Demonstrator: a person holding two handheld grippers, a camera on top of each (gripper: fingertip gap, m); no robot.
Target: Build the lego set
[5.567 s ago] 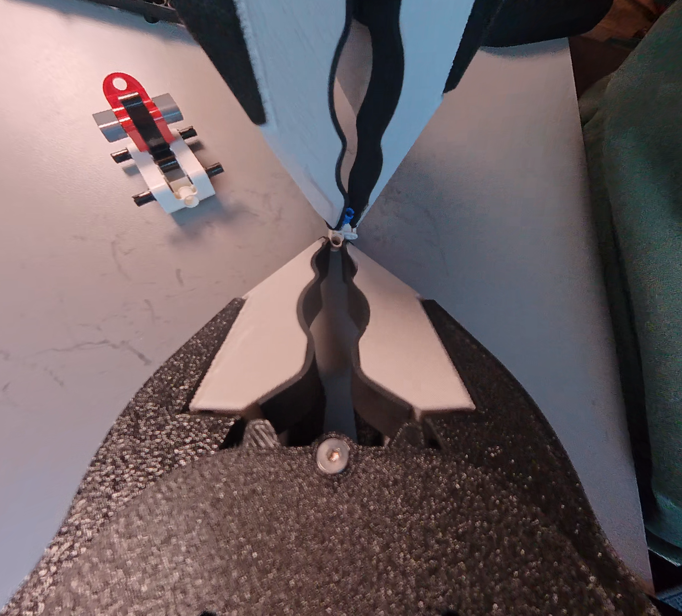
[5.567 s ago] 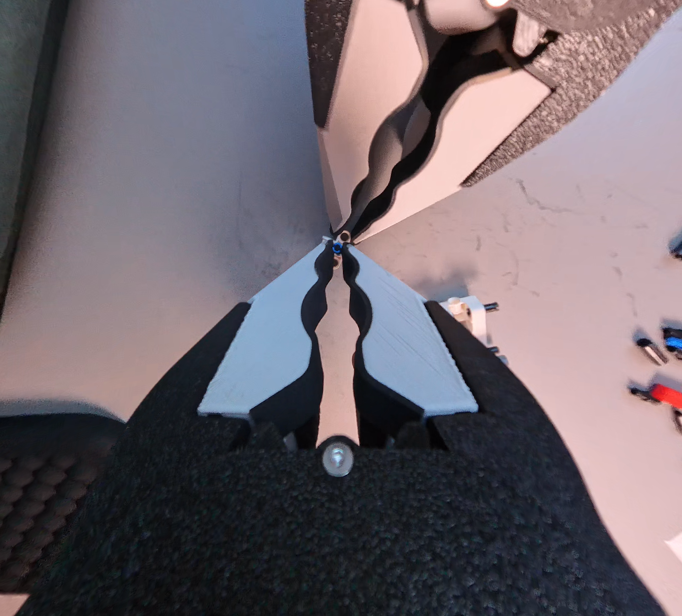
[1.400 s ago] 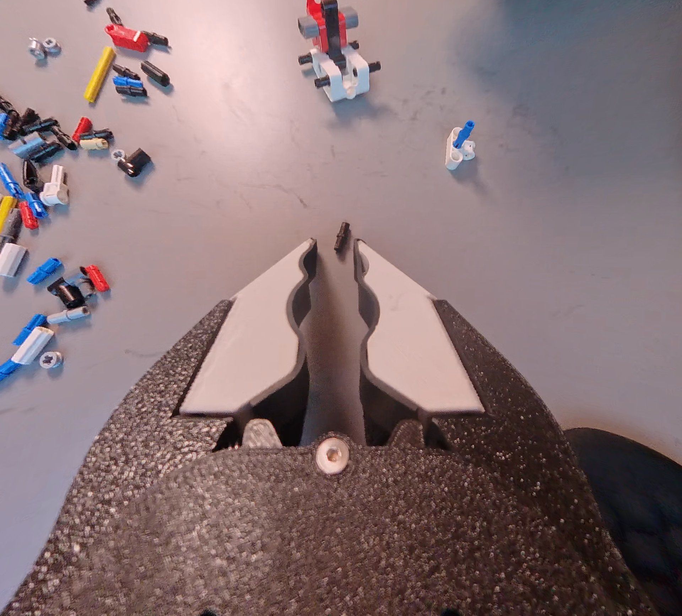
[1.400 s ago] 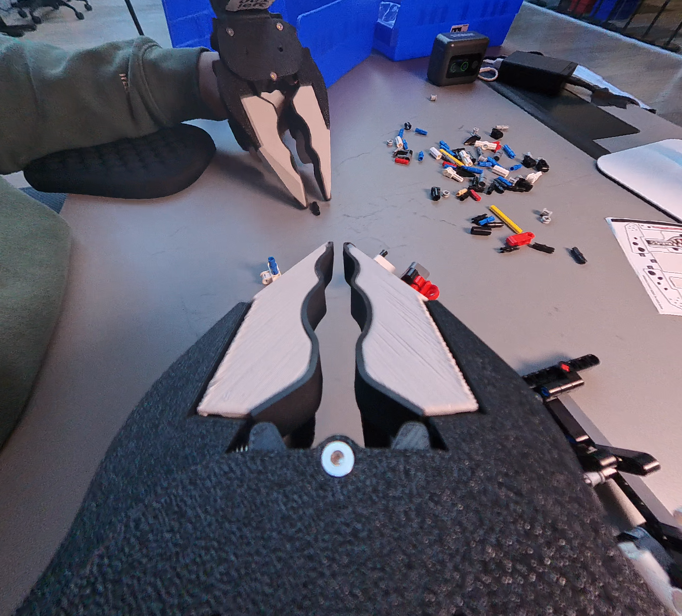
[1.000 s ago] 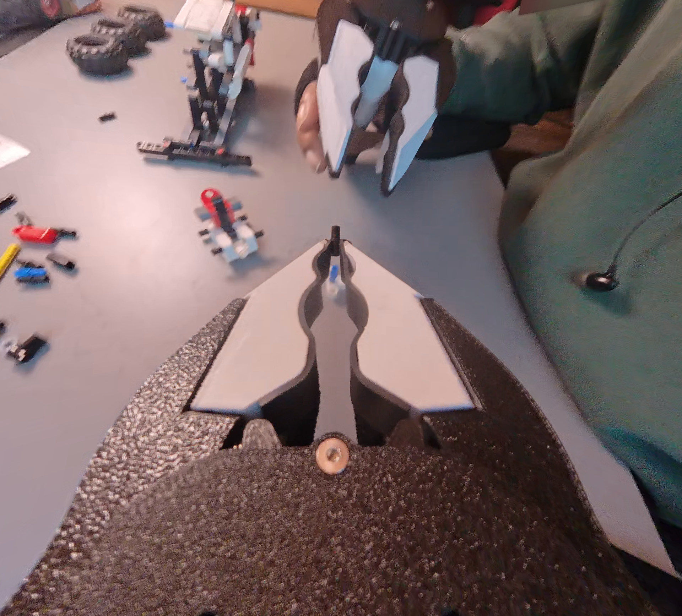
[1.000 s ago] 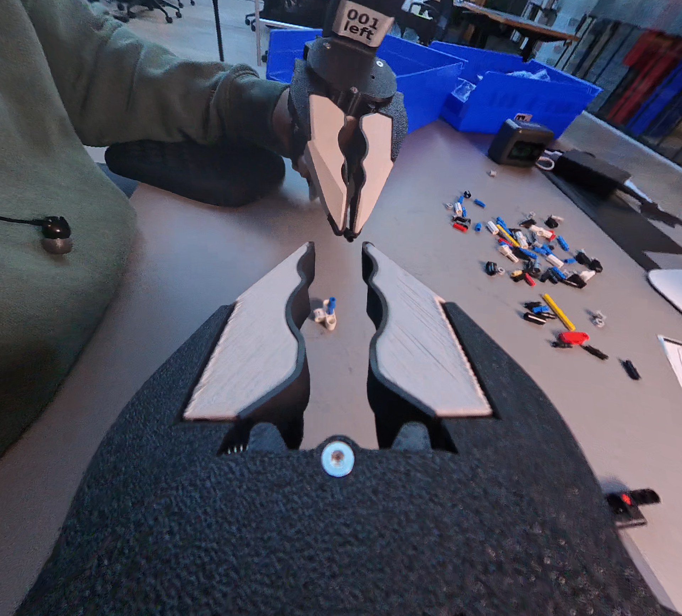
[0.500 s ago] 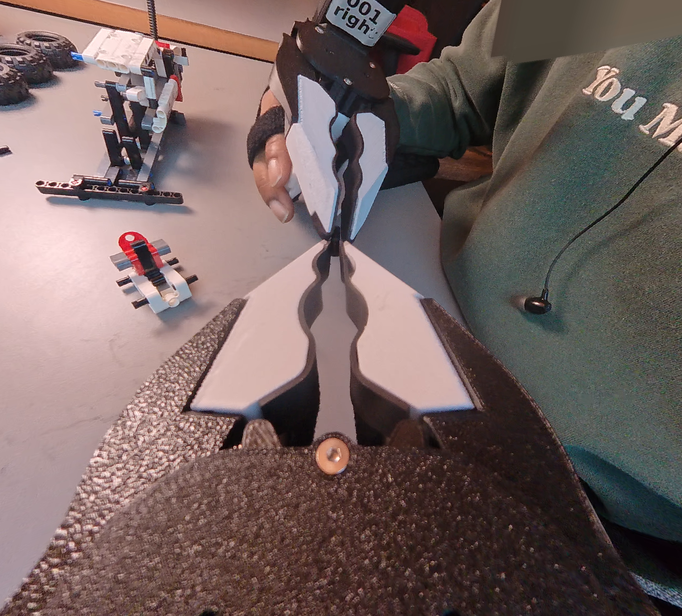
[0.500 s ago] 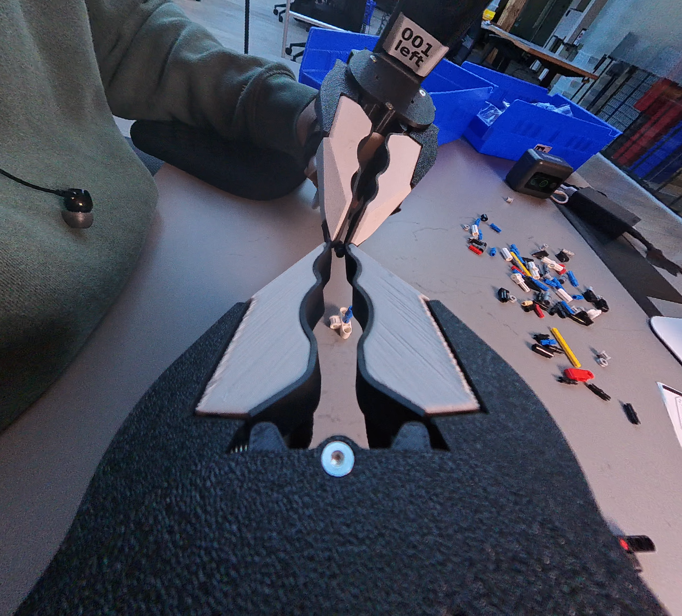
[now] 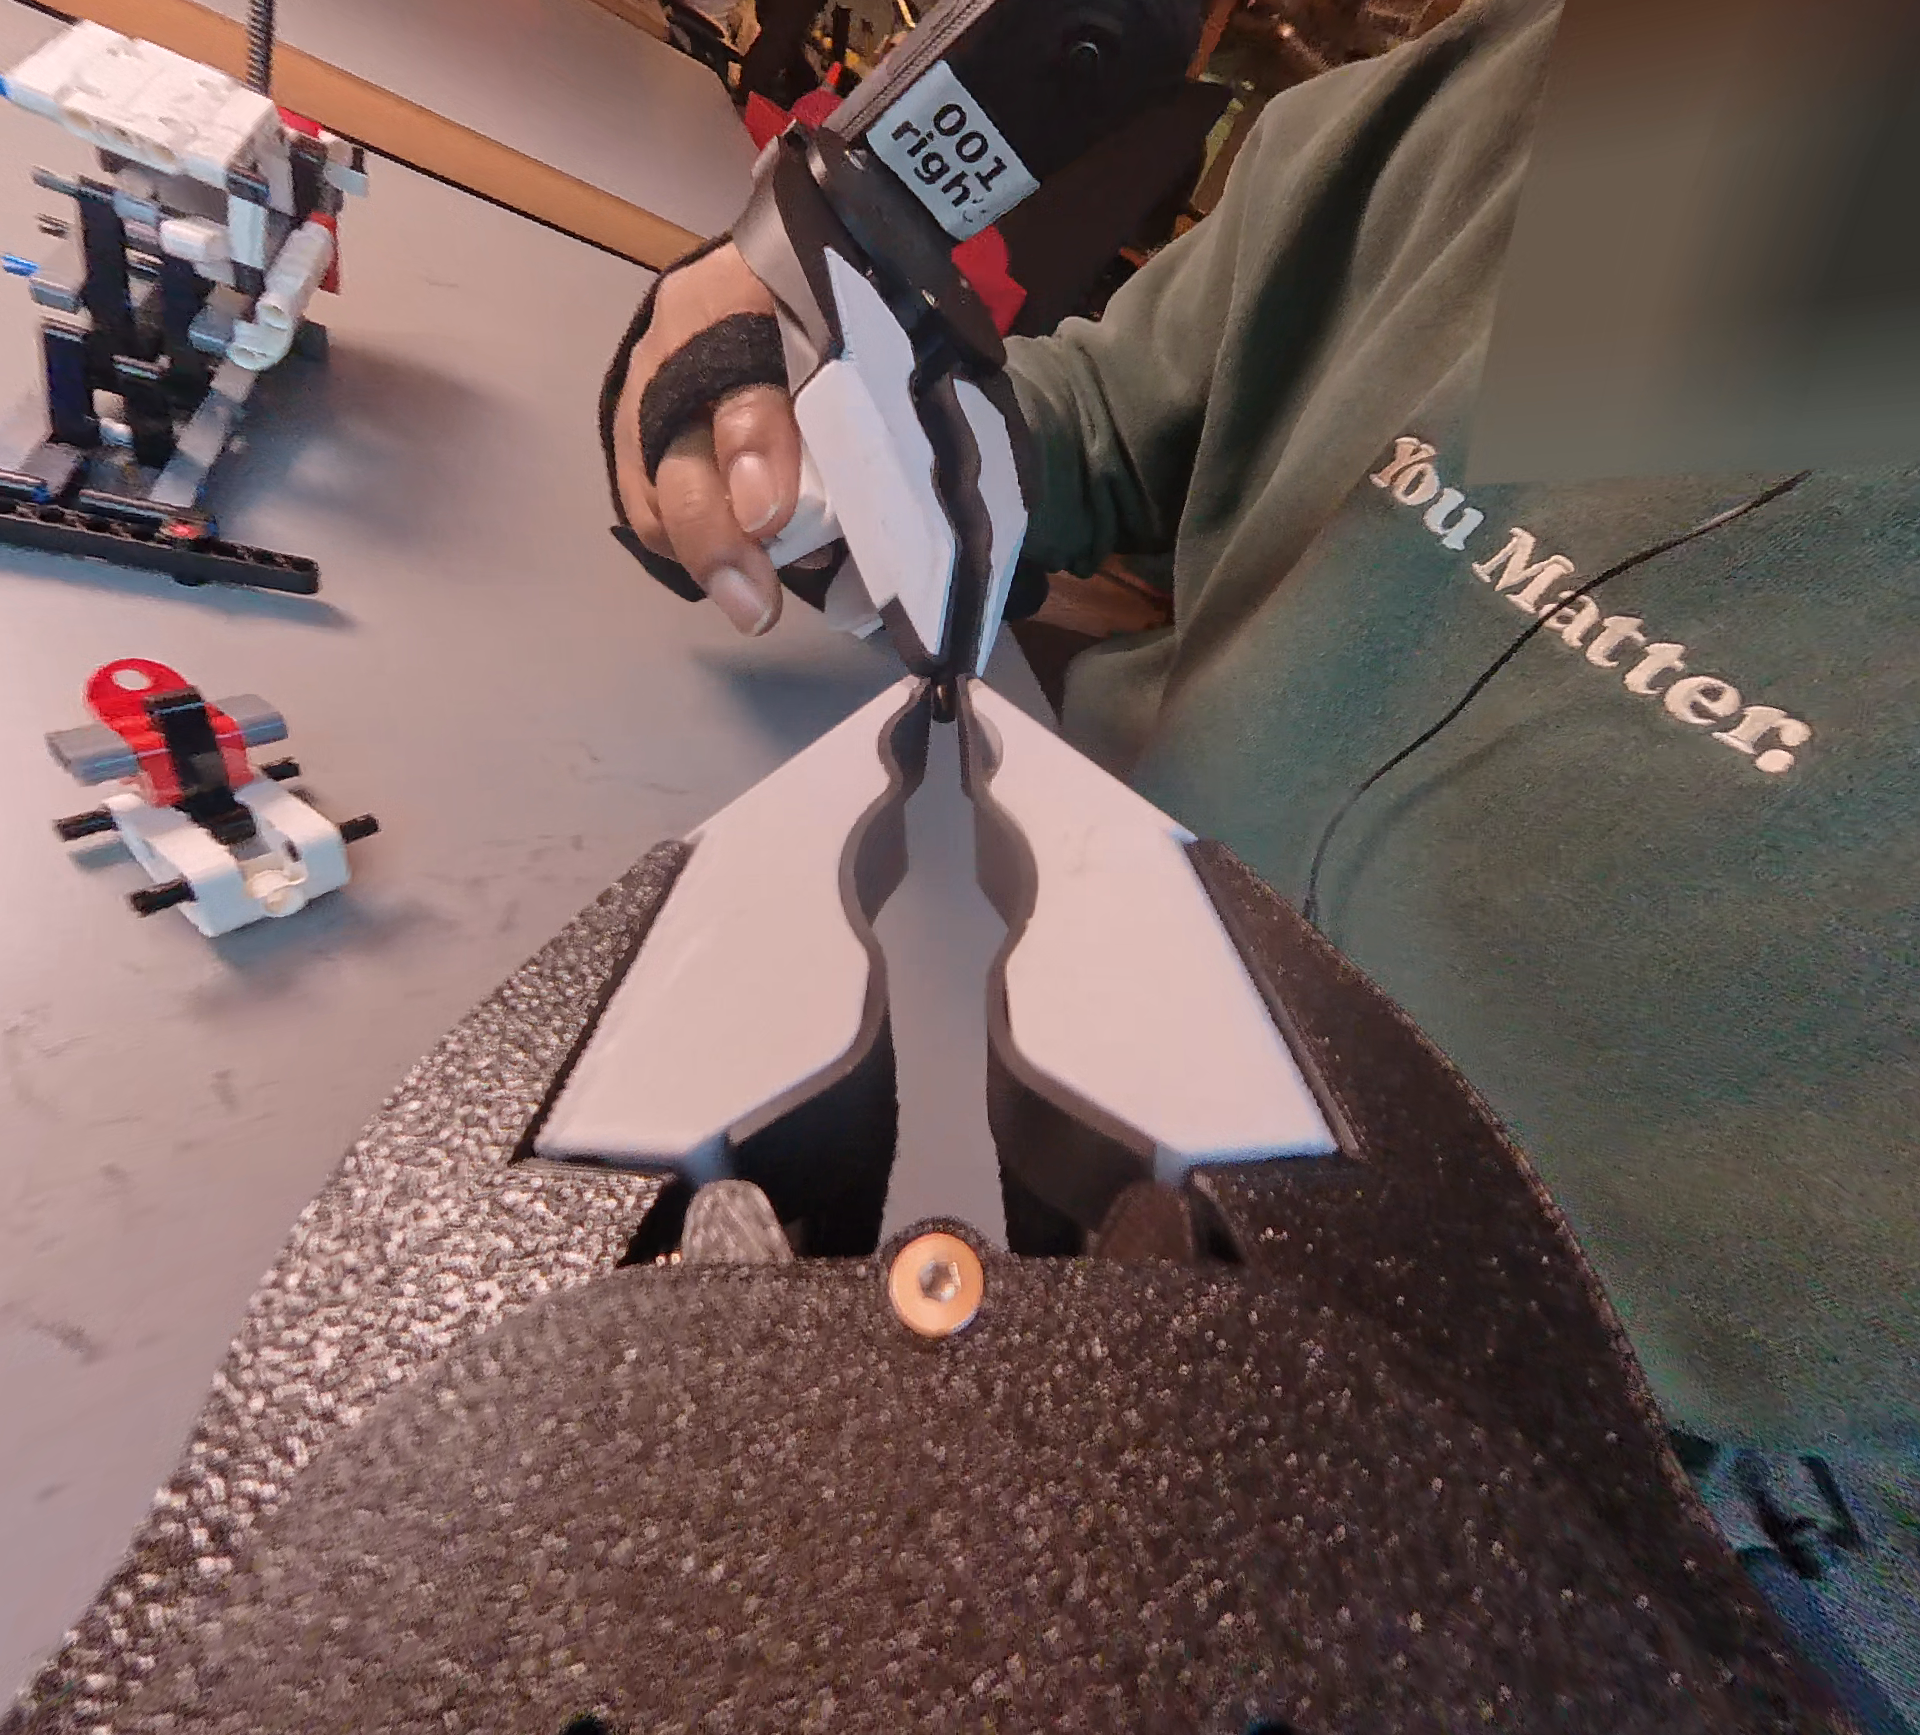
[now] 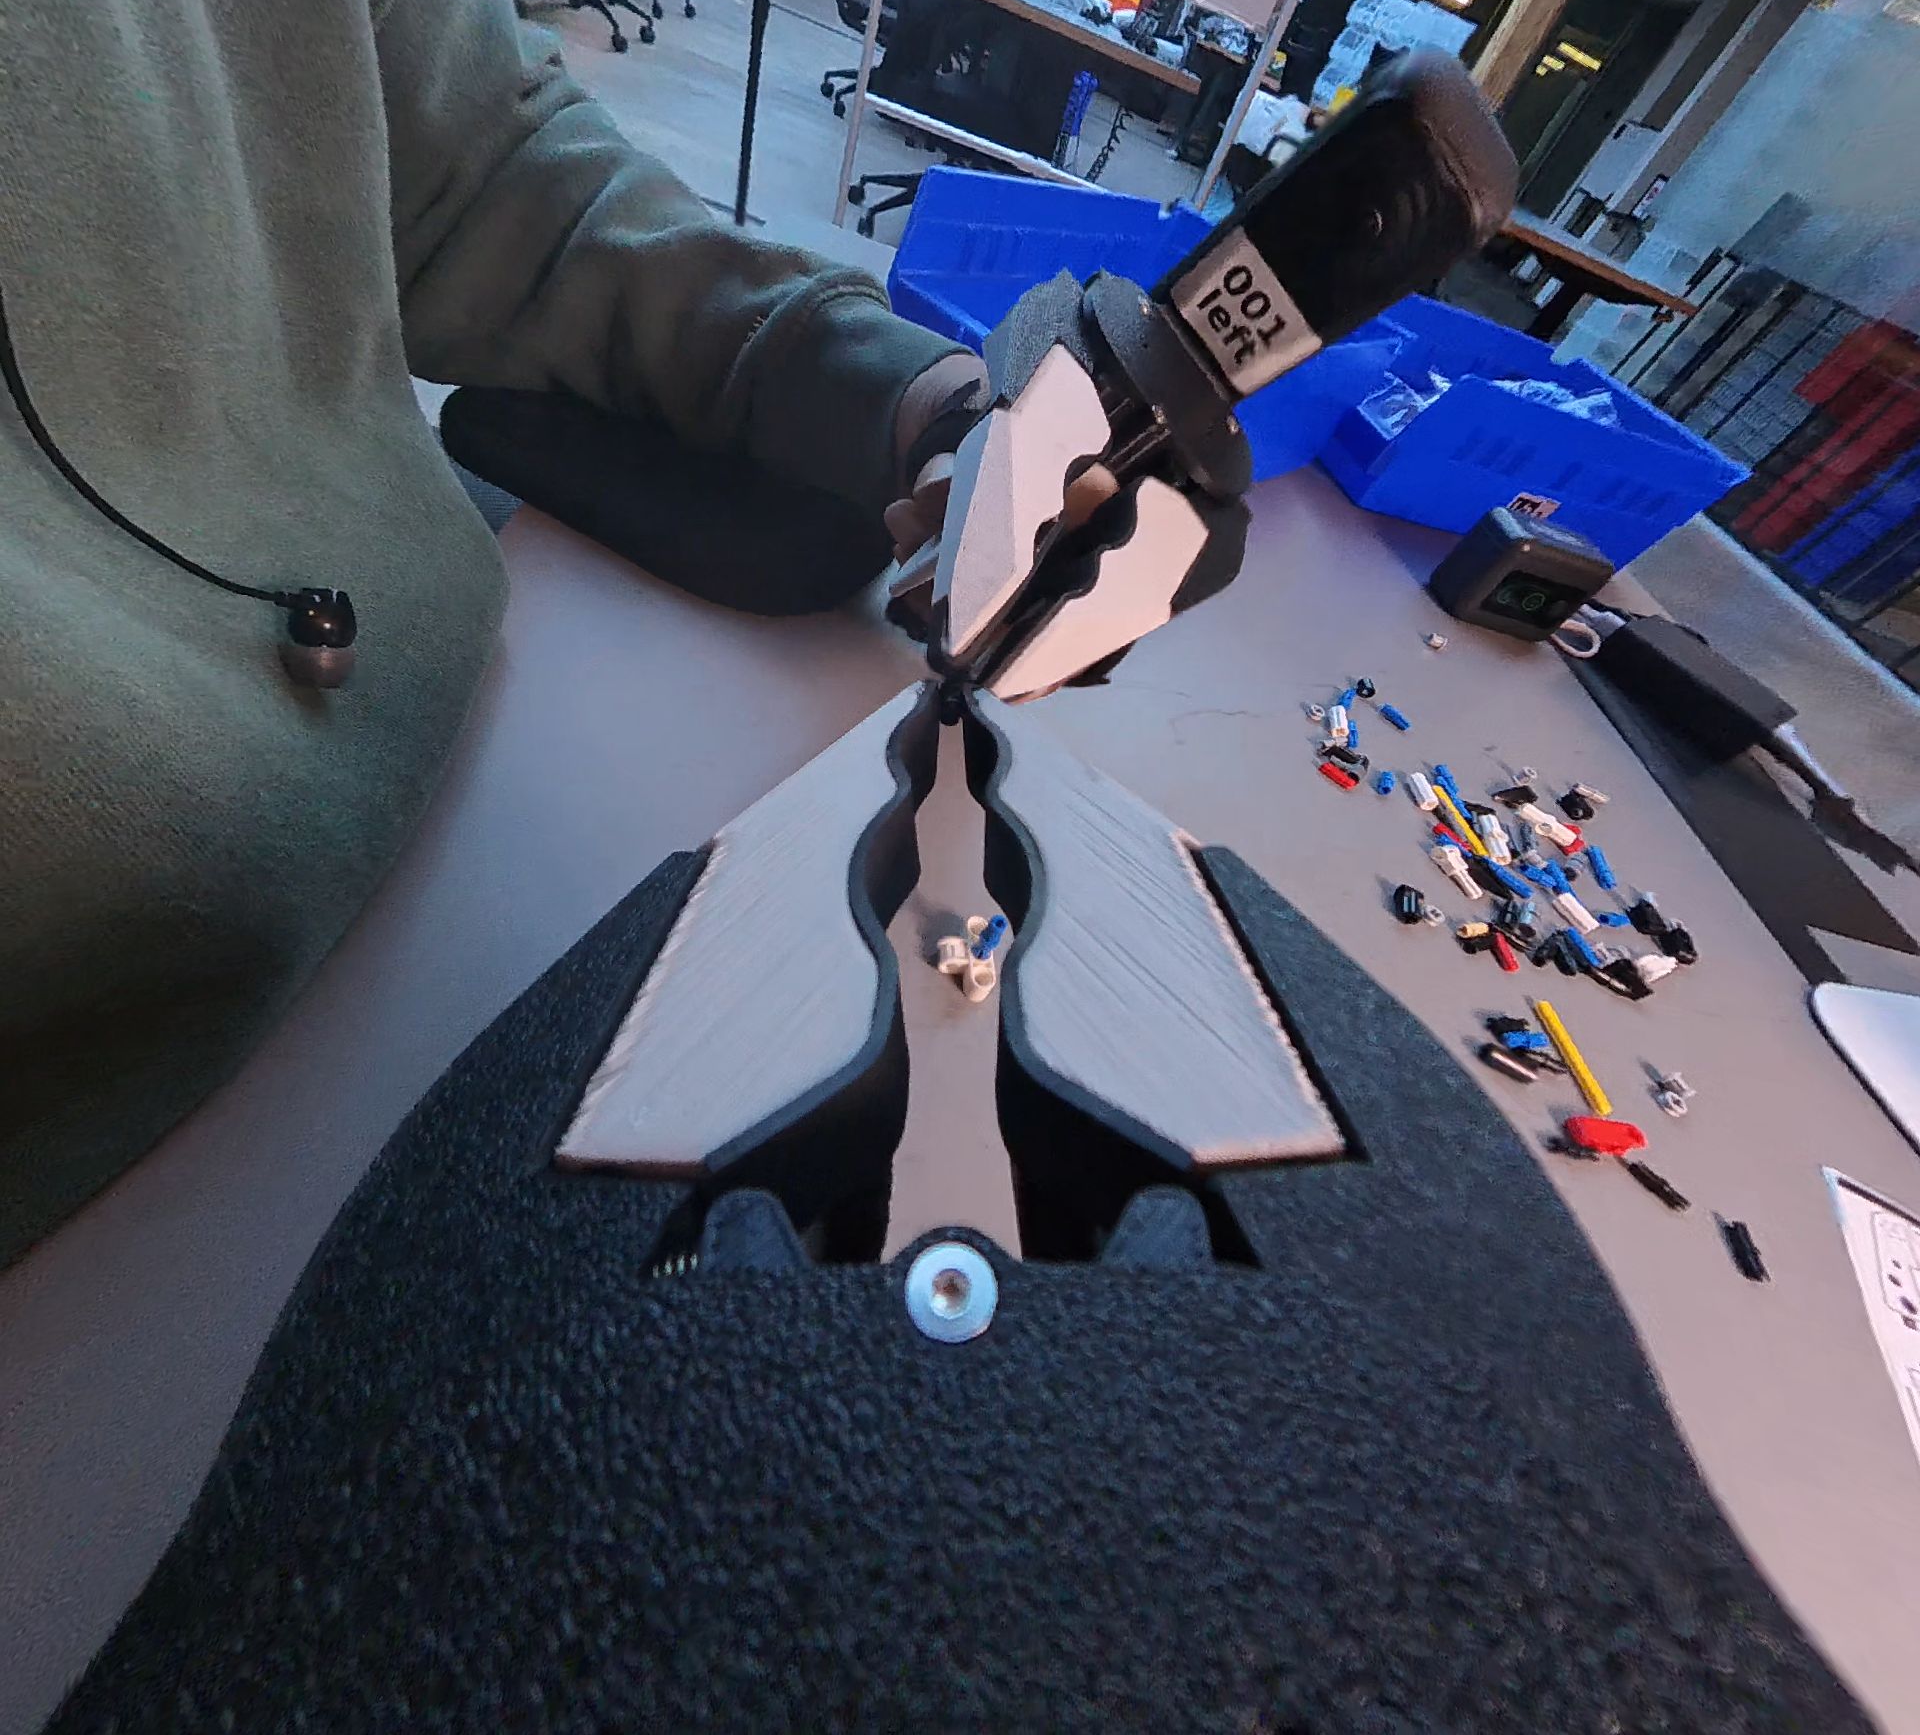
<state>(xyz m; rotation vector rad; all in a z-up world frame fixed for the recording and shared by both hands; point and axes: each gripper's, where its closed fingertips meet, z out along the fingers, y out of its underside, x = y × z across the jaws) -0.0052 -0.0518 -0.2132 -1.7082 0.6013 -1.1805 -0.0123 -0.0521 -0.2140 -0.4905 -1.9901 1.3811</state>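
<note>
A small black pin [image 9: 940, 701] is held in the air between both grippers, which meet tip to tip above the table's near edge. My left gripper [image 9: 940, 711] is shut on one end of the pin. My right gripper [image 10: 948, 711] is shut on the other end [image 10: 948, 704]. The right gripper also shows in the left wrist view [image 9: 943, 662], and the left one in the right wrist view [image 10: 954, 672]. A white connector with a blue pin [image 10: 971, 953] lies on the table under the right gripper. A small red, white and black subassembly [image 9: 197, 802] lies to the left.
A larger black and white model [image 9: 166, 231] stands at the far left. A pile of loose small parts [image 10: 1507, 875] lies on the right, with an instruction sheet [image 10: 1886, 1270] beyond. Blue bins [image 10: 1507, 438] and a black device [image 10: 1522, 589] stand behind. The person's green sweater is close by. The tips of both grippers are at nearly the same place.
My left gripper picked the black pin off the table and lifted it. My right gripper came in opposite, closed onto the pin, and both have tilted slightly since.
</note>
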